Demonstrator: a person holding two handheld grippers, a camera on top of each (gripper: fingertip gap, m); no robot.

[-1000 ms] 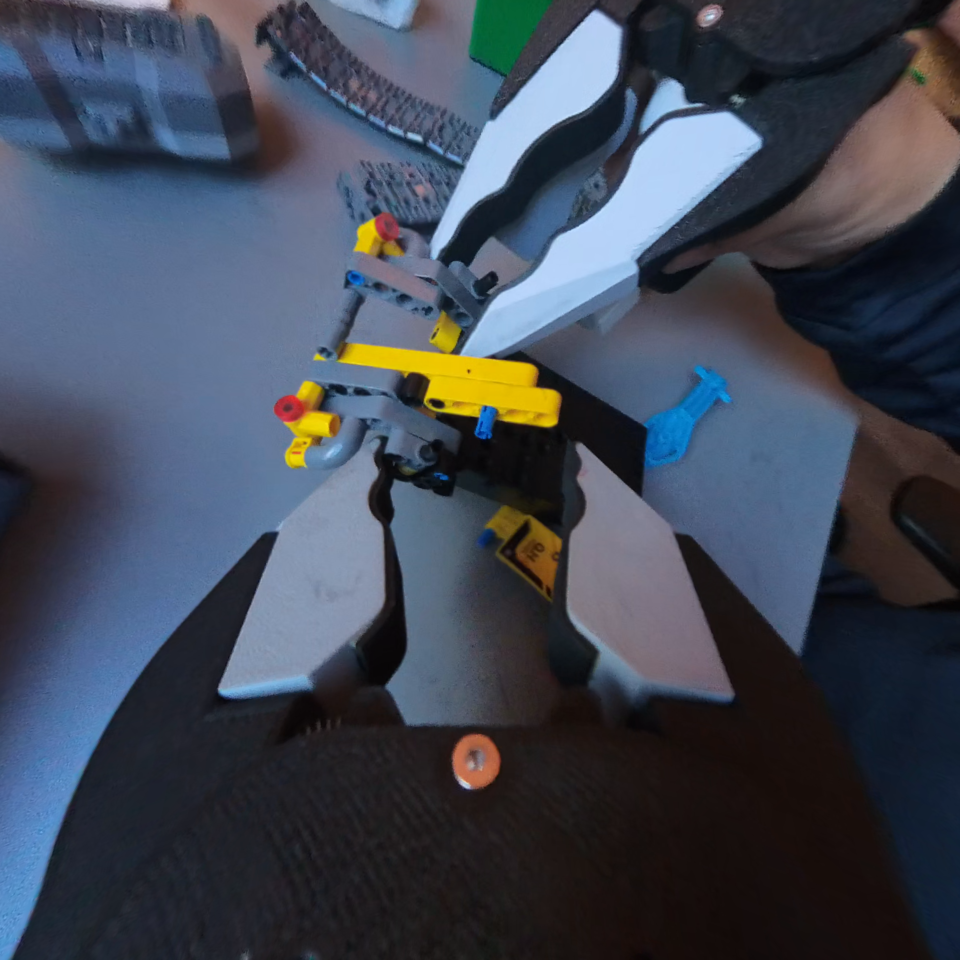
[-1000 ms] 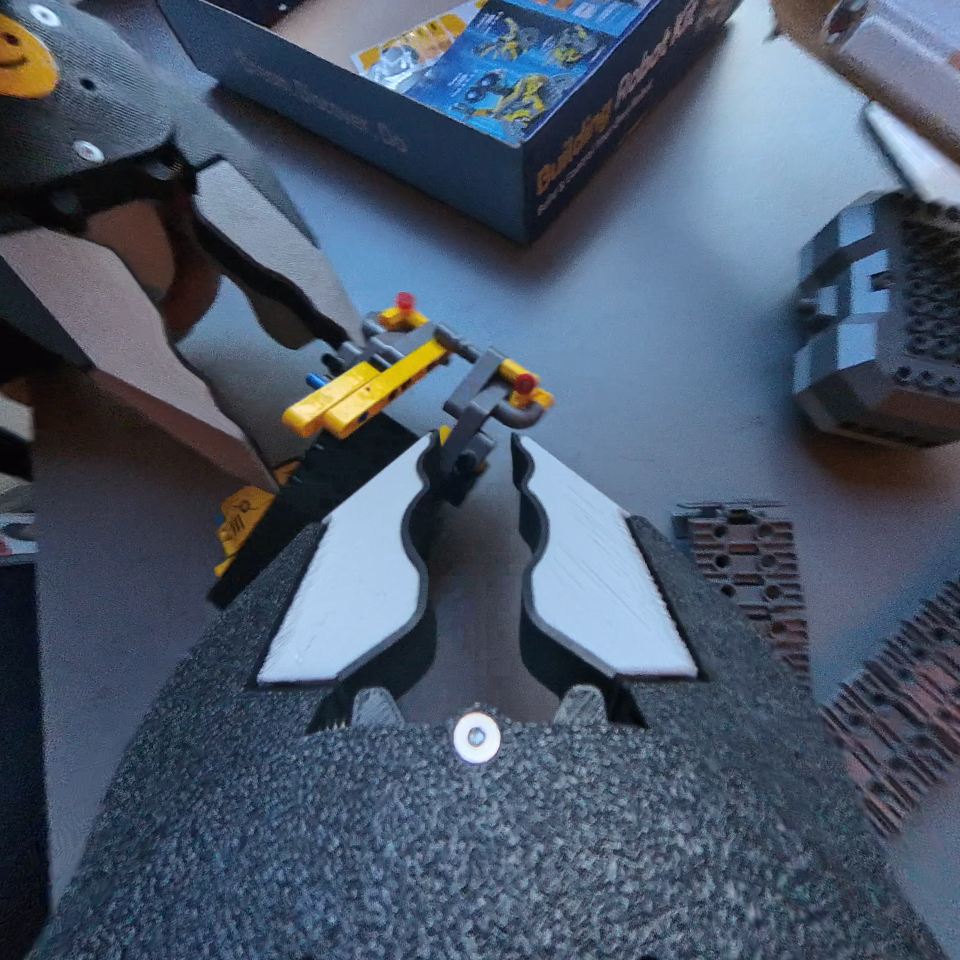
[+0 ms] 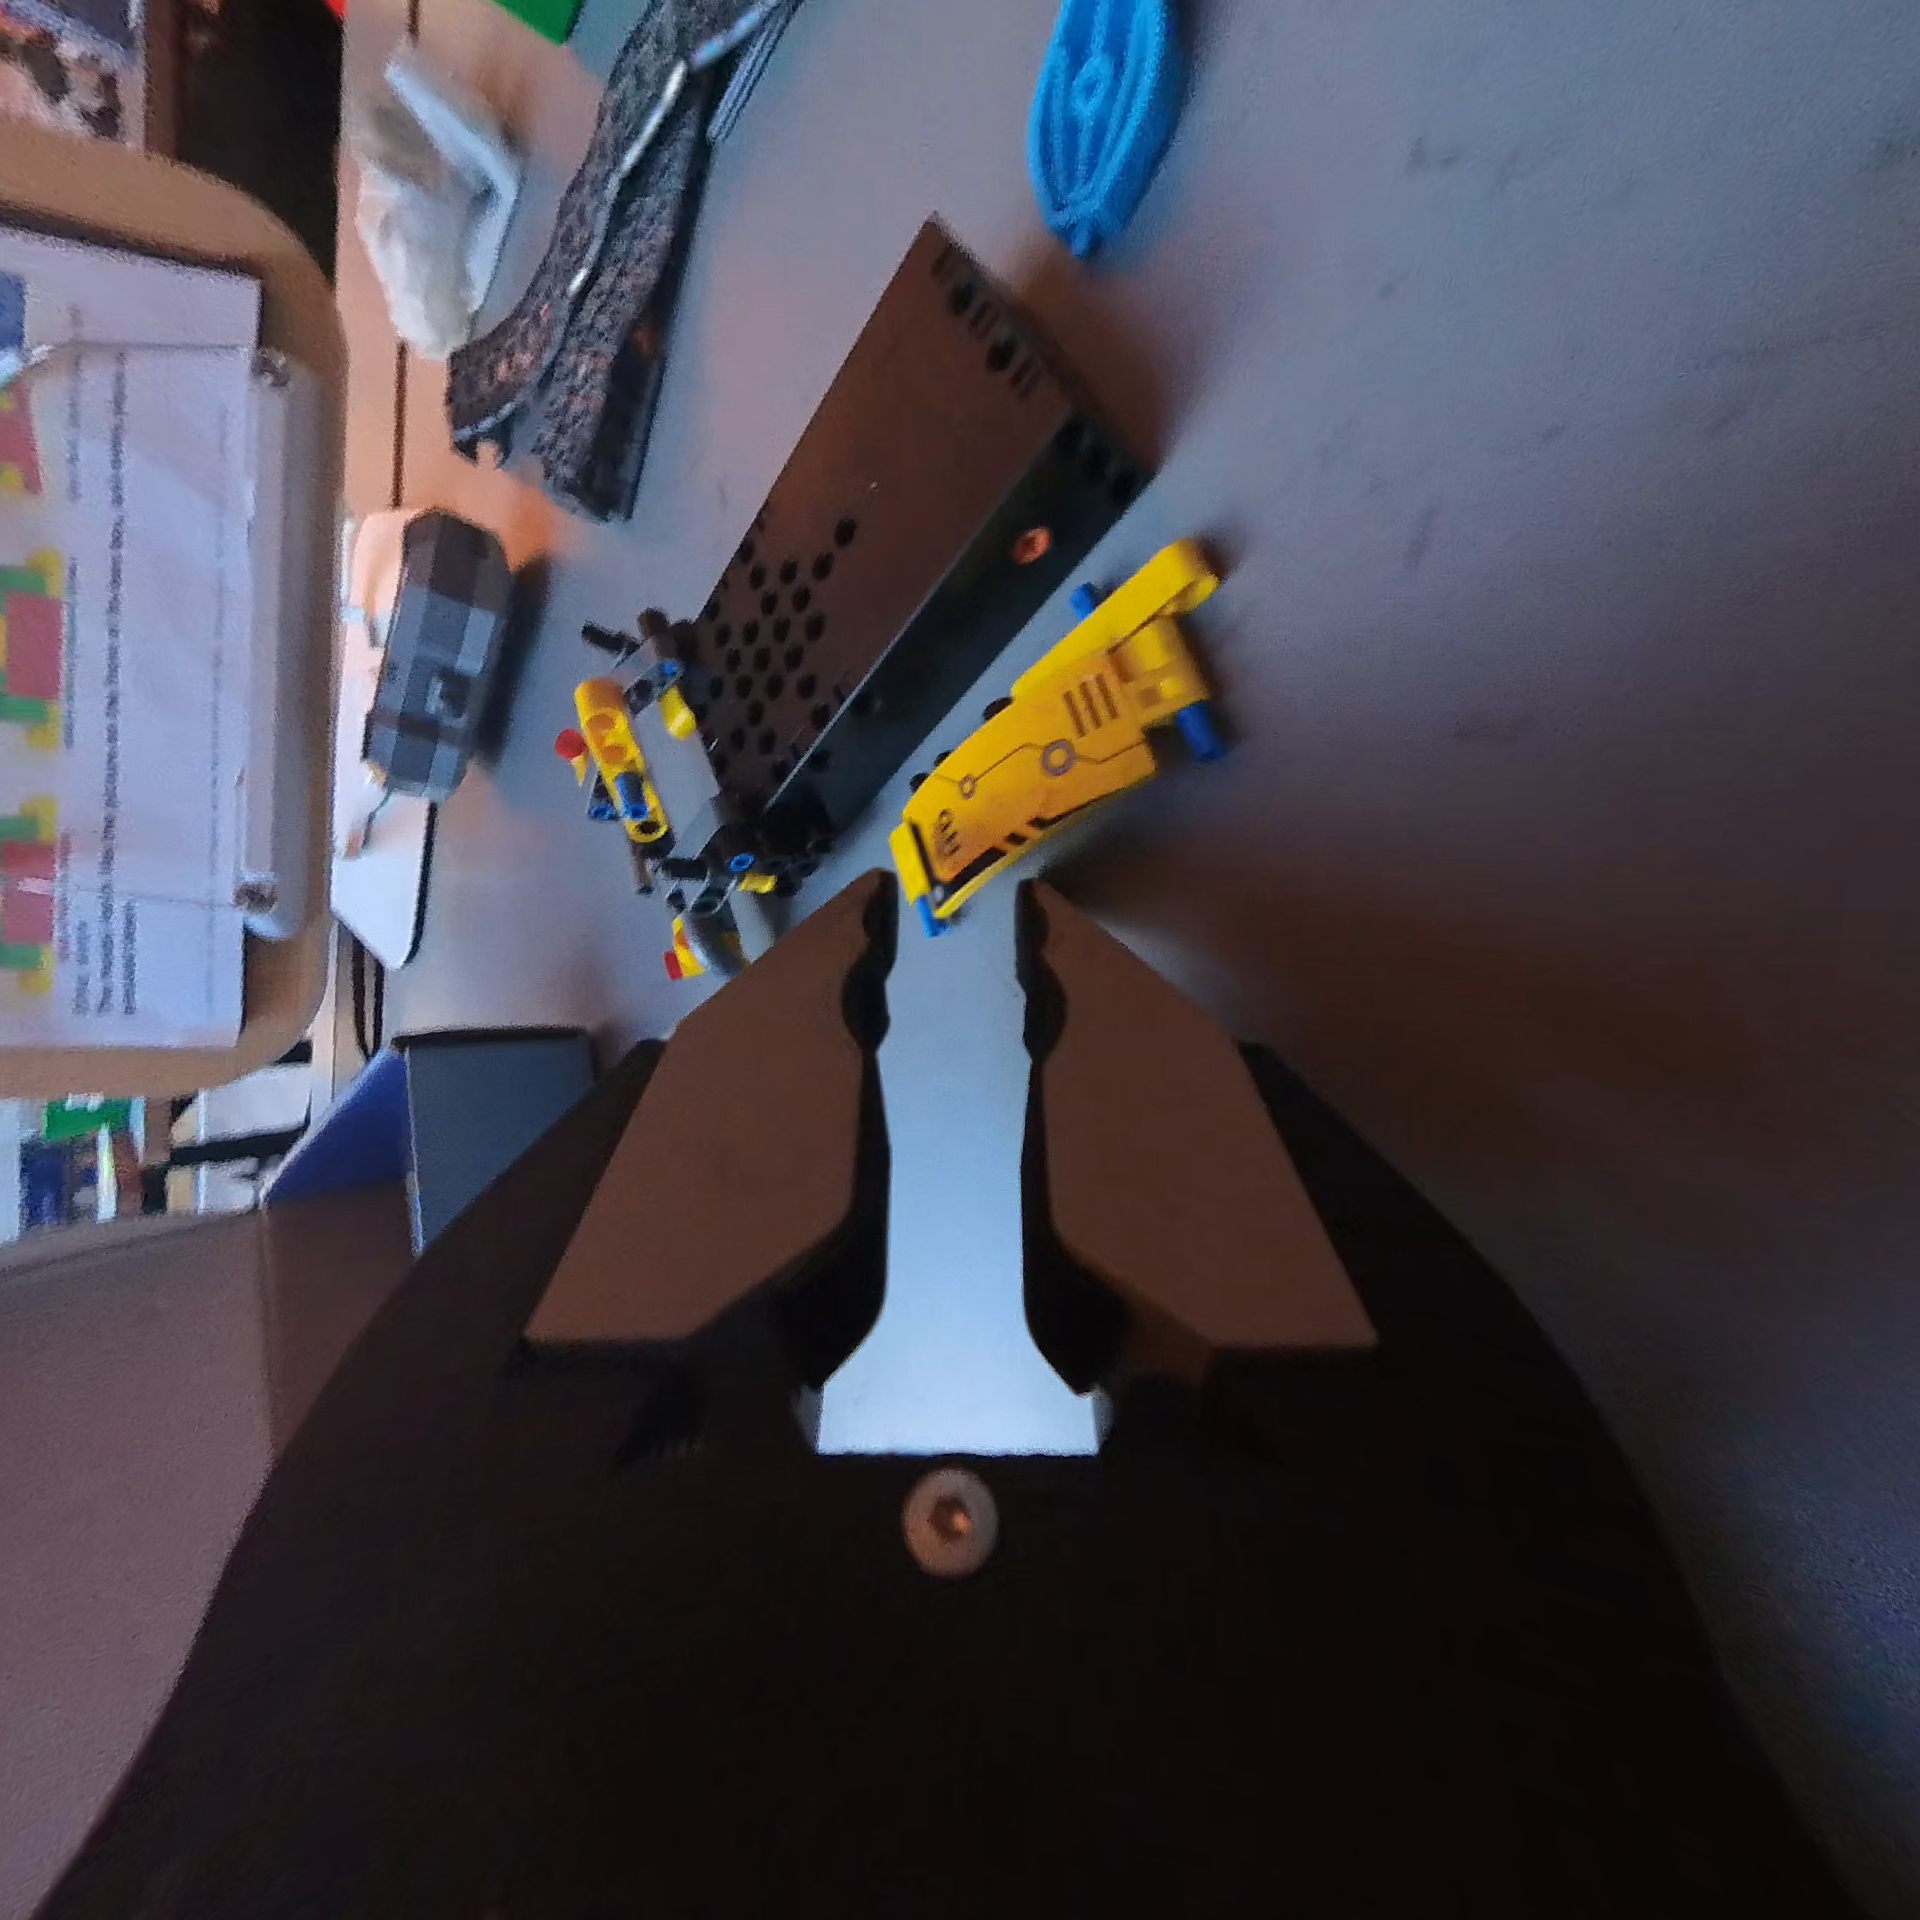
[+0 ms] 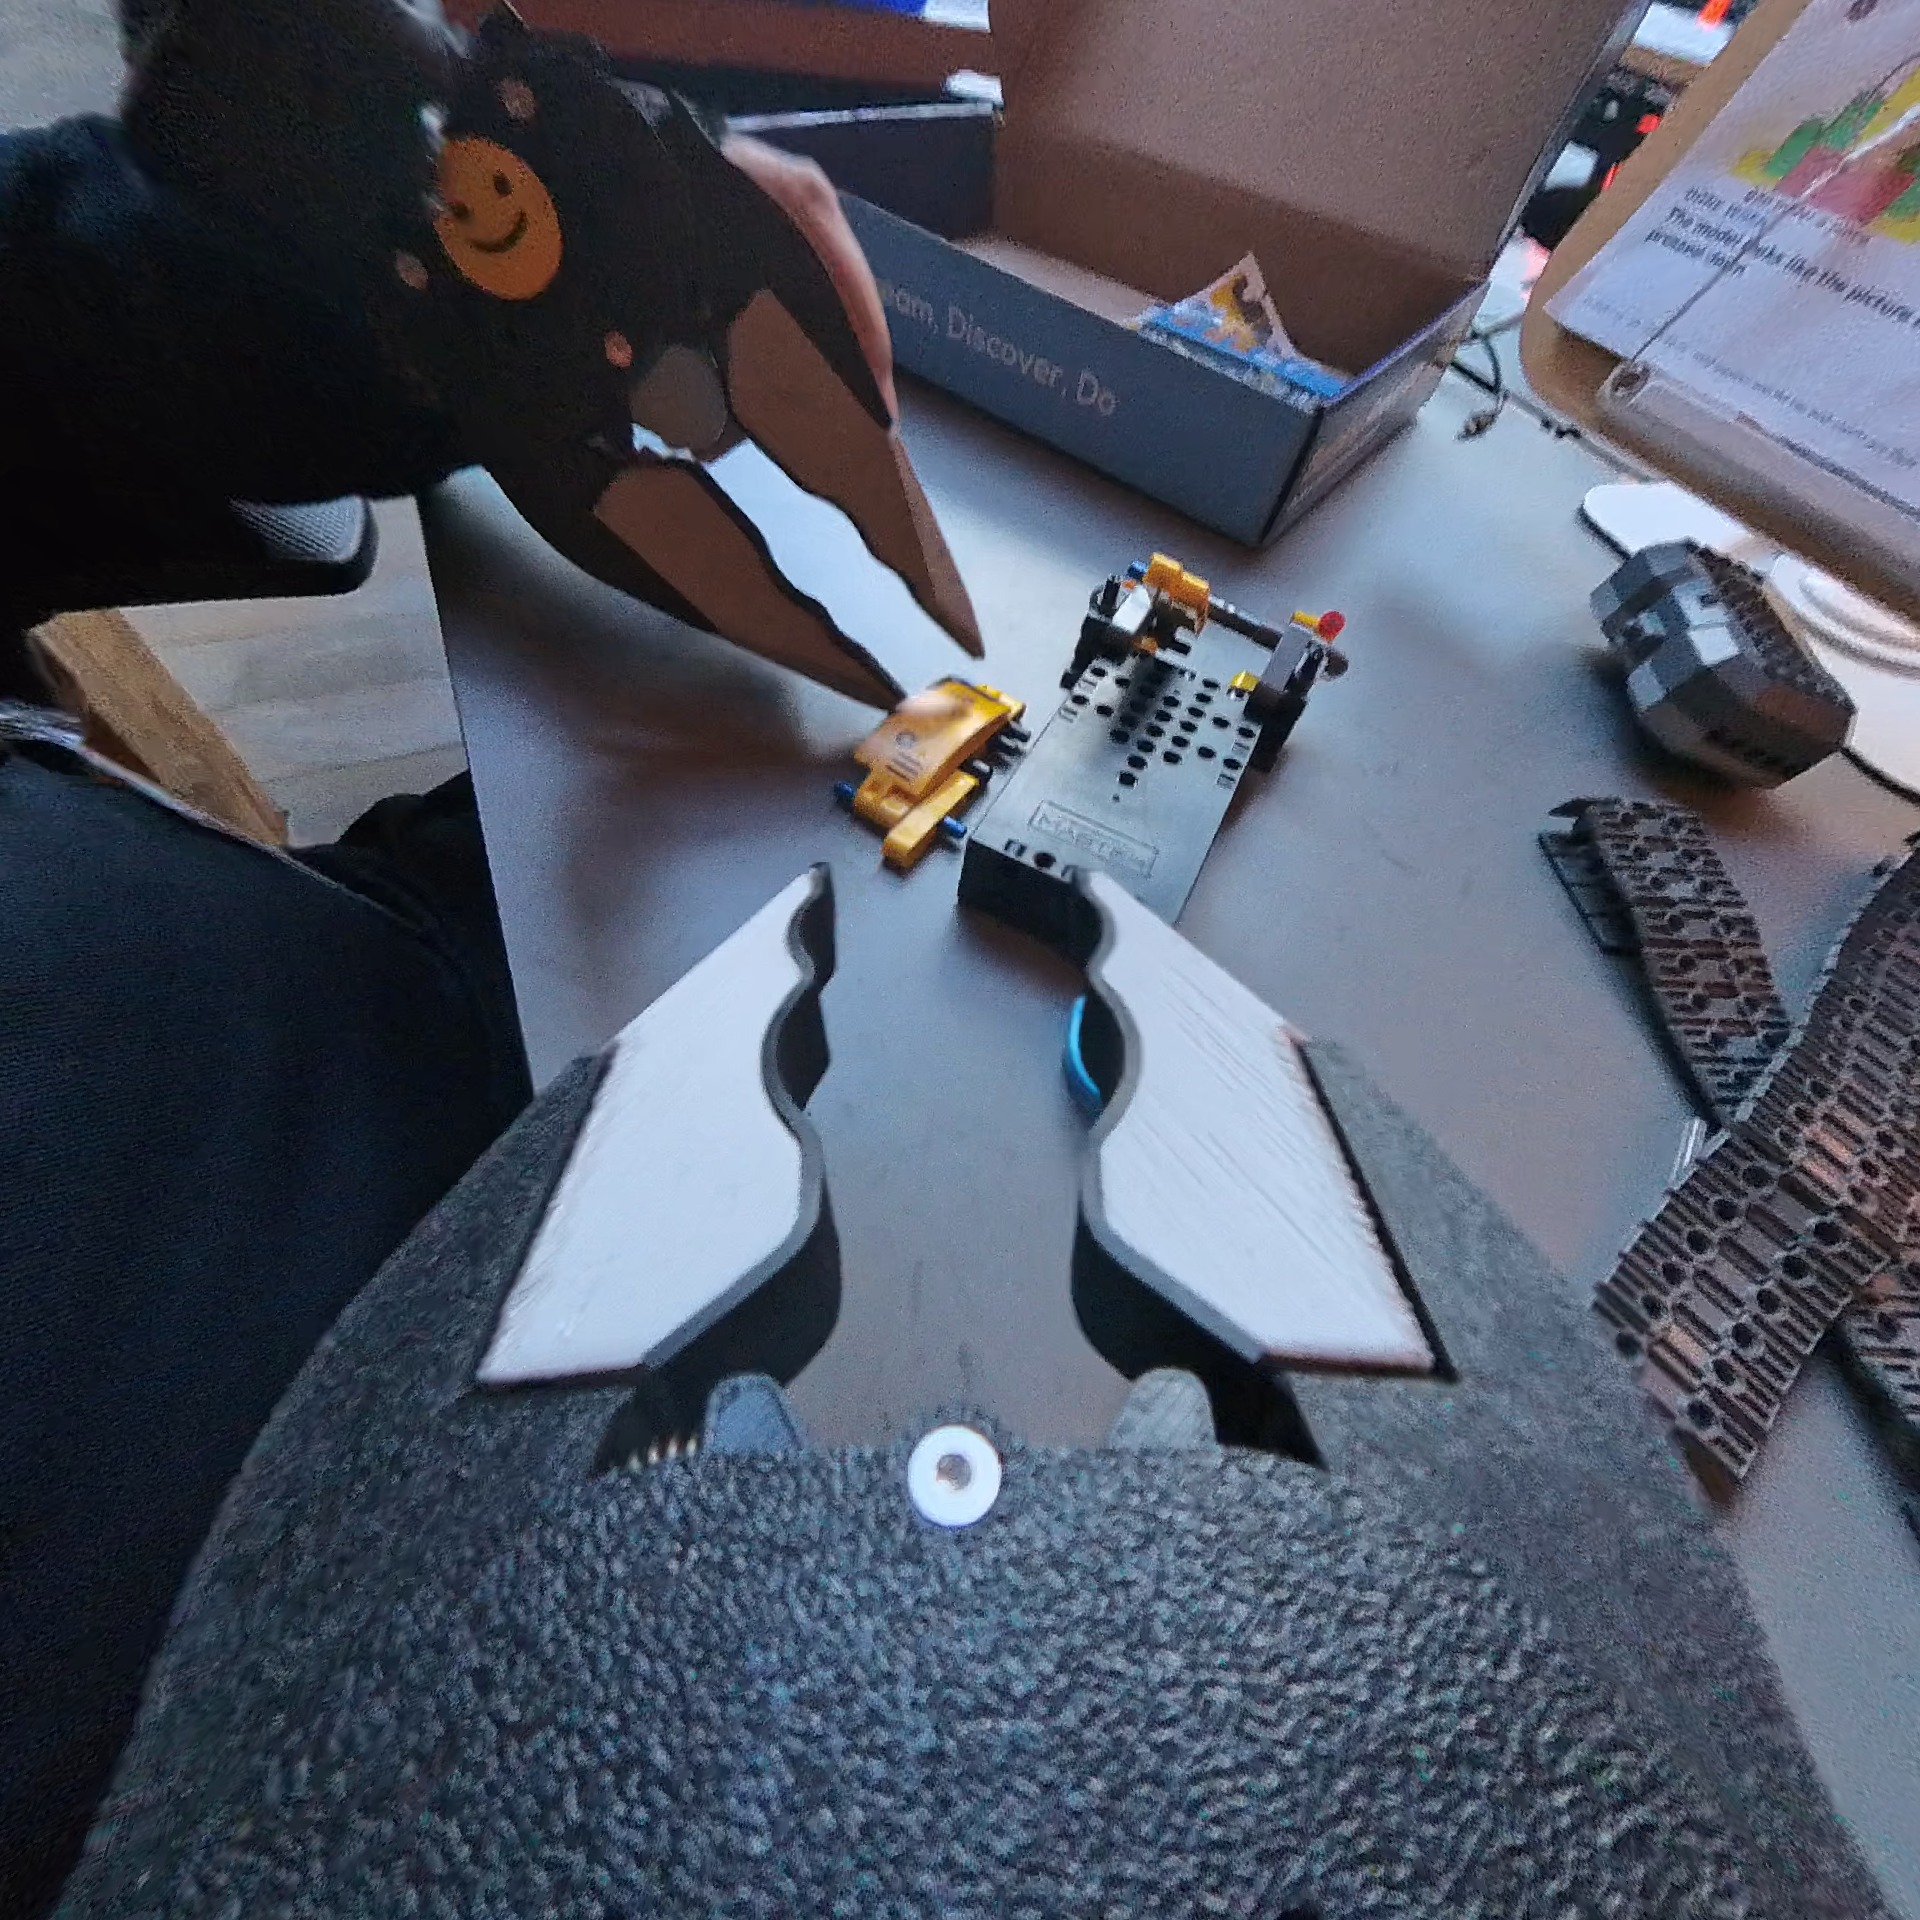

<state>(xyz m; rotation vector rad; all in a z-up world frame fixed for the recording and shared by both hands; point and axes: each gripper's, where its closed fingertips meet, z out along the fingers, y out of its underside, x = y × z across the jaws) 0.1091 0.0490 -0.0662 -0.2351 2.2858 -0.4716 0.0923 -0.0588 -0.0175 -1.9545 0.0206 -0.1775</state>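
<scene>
The left hand-held gripper (image 4: 935, 665), spread and empty, is poised at the yellow piece's (image 4: 935, 758) ten o'clock; the piece could be knocked along the tabletop (image 4: 1403, 935). The right hand-held gripper (image 4: 956, 925) is spread too.

Print on box (image 4: 1091, 405), sheet (image 4: 1787, 260)

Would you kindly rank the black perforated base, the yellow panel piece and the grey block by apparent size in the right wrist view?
1. Black perforated base, clearly largest.
2. Grey block.
3. Yellow panel piece, smallest.
The grey block sits about as far away as the other two, so nearness hardly affects this order.
</scene>
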